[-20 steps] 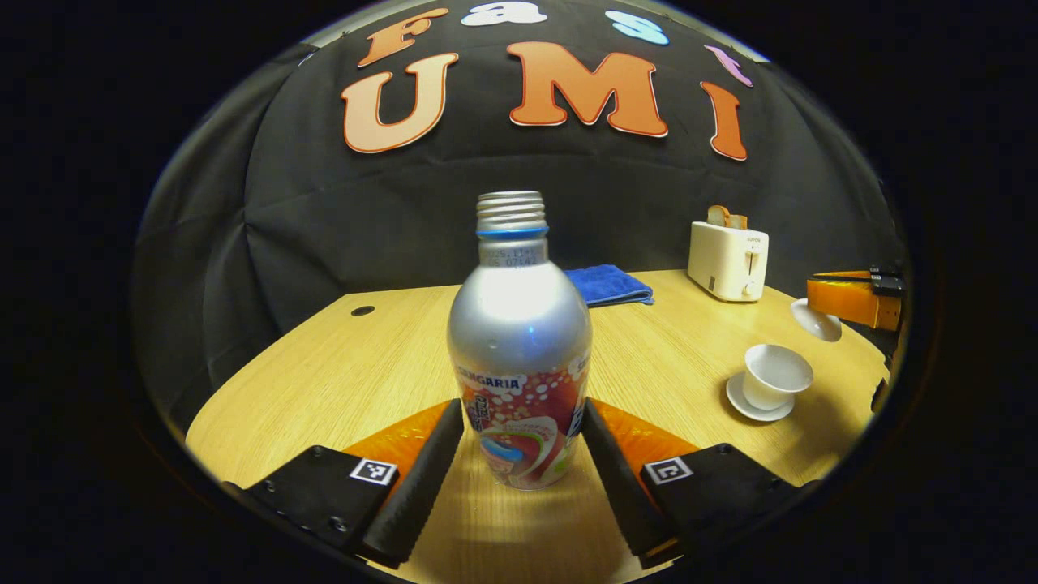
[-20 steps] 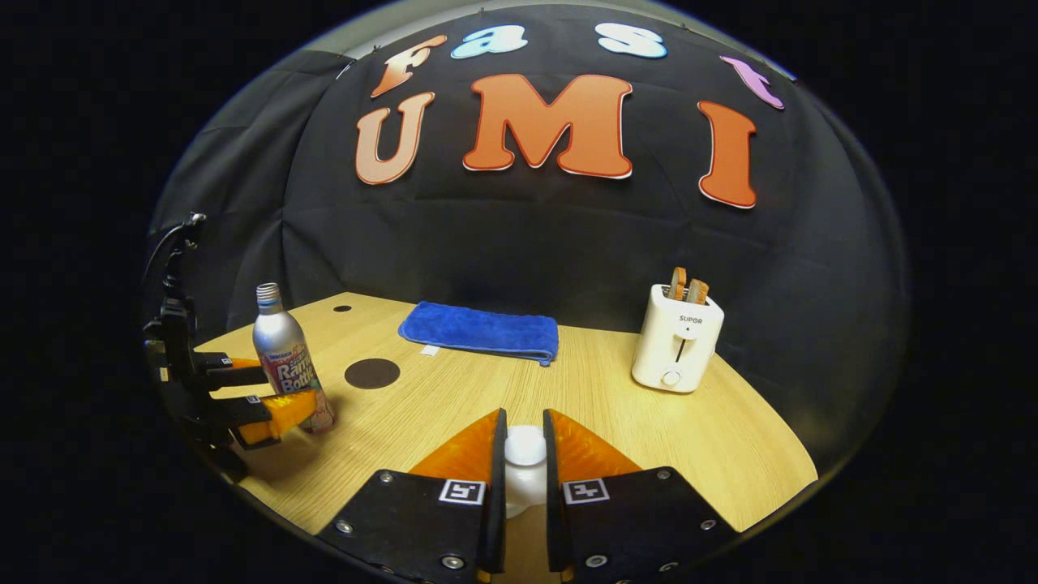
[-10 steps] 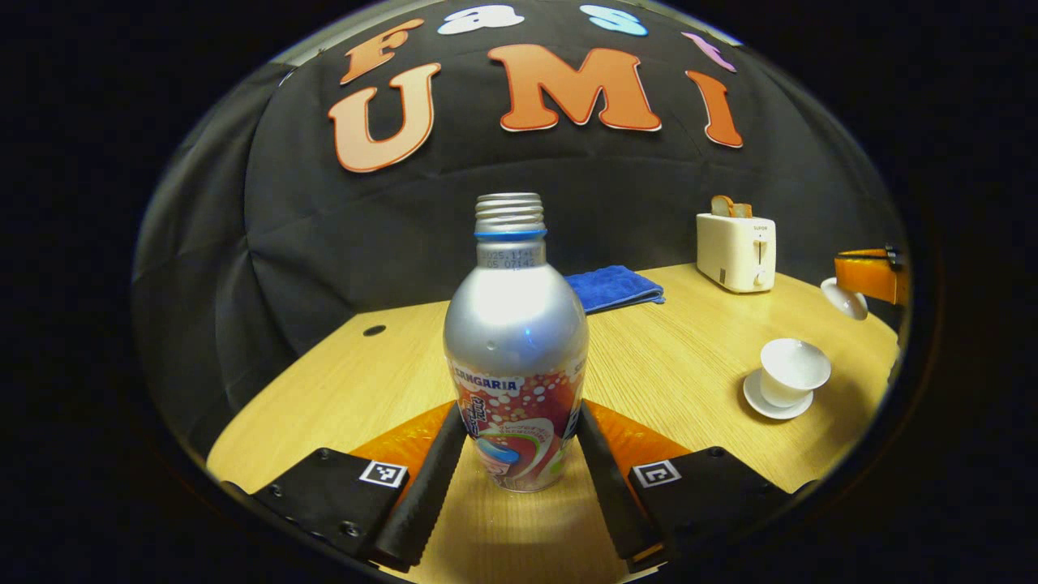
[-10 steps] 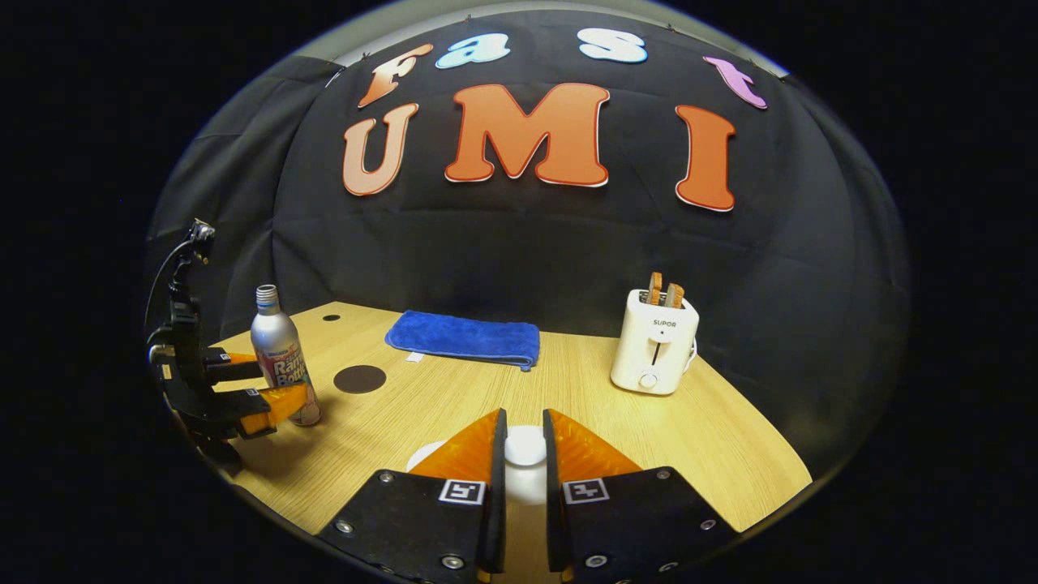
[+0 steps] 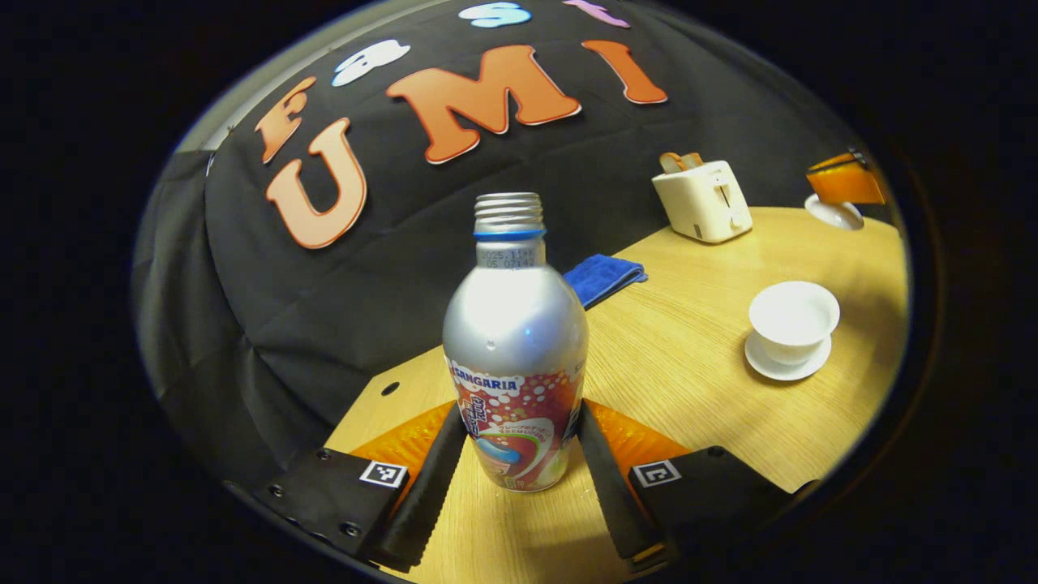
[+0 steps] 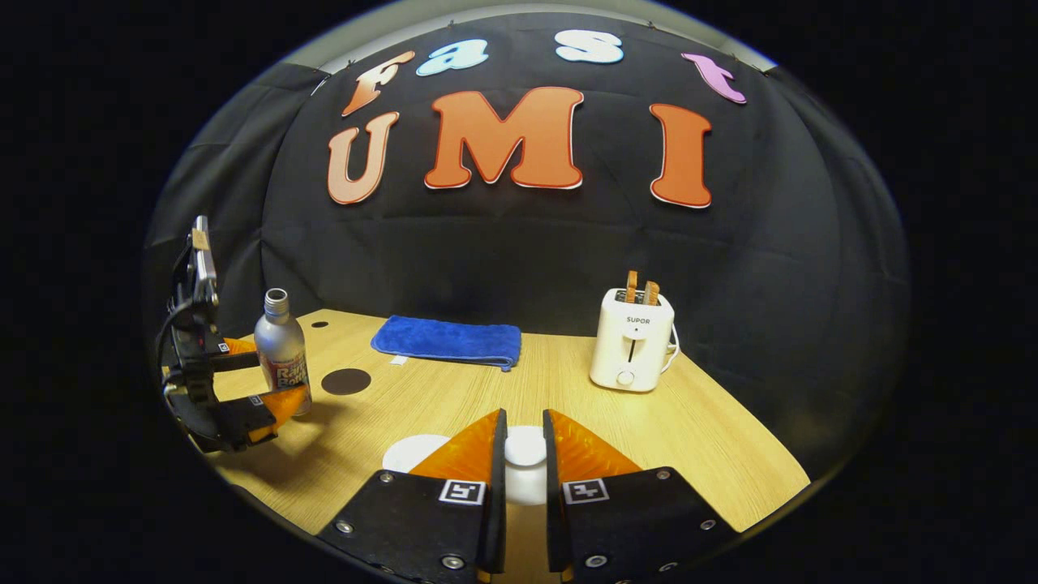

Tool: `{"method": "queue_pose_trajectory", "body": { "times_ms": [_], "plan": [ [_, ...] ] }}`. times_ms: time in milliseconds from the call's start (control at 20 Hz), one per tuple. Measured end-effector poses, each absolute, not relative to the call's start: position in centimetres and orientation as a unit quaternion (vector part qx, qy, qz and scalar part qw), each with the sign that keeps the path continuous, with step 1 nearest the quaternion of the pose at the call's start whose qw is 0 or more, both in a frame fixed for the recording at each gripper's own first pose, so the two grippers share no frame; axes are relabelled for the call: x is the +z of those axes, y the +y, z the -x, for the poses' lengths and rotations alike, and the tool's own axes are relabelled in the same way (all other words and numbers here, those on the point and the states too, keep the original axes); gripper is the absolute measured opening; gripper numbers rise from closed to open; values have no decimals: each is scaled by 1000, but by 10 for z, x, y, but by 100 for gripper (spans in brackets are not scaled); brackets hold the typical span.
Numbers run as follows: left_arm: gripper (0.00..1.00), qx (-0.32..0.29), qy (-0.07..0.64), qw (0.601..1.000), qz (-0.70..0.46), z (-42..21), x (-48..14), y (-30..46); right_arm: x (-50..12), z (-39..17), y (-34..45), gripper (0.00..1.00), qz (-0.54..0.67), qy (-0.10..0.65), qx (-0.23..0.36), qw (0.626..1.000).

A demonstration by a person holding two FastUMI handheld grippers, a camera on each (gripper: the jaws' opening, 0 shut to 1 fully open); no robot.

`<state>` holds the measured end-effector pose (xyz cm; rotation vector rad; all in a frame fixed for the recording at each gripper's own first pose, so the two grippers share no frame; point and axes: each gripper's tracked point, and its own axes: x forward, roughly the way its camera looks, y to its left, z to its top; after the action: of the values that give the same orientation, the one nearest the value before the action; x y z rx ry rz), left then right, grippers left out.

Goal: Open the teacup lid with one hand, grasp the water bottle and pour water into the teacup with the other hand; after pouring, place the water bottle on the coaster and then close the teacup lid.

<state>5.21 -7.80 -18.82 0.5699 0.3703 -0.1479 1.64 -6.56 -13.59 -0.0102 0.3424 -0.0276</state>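
The left gripper (image 5: 519, 462) has its fingers closed on the lower part of the bottle (image 5: 516, 357), one on each side of the label band. In the right gripper view the bottle (image 6: 280, 350) is near the far left edge of the worktop (image 6: 568, 397), and I cannot tell whether its base is touching the wood. Its neck is open, with no cap, so a quick tilt on the way over could spill water early. The grip sits low on a smooth round body, so the bottle could slip or swing when tipped.

The dark round coaster (image 6: 346, 381) lies just beside the bottle.

Further right, the cup (image 5: 793, 319) sits uncovered on its saucer (image 5: 785, 367), well apart from the bottle. Its mouth is small, so a badly aimed pour would wet the worktop.

The right gripper (image 6: 523, 454) has its fingers pinched on the white lid (image 6: 525, 446), held up clear of the cup. A loose hold there would drop it.
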Motion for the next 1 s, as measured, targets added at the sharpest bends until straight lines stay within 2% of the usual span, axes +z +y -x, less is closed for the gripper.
{"method": "queue_pose_trajectory", "body": {
  "times_ms": [600, 1000],
  "plan": [
    [84, -129, 166, 869, -449, -49, -206, -121, -137, -1, -103, 20, -19, 166, -39, 985],
    [85, -139, 149, 817, -539, -59, -205, -128, -140, 5, -118, 20, -20, 169, -47, 984]
  ]
}}
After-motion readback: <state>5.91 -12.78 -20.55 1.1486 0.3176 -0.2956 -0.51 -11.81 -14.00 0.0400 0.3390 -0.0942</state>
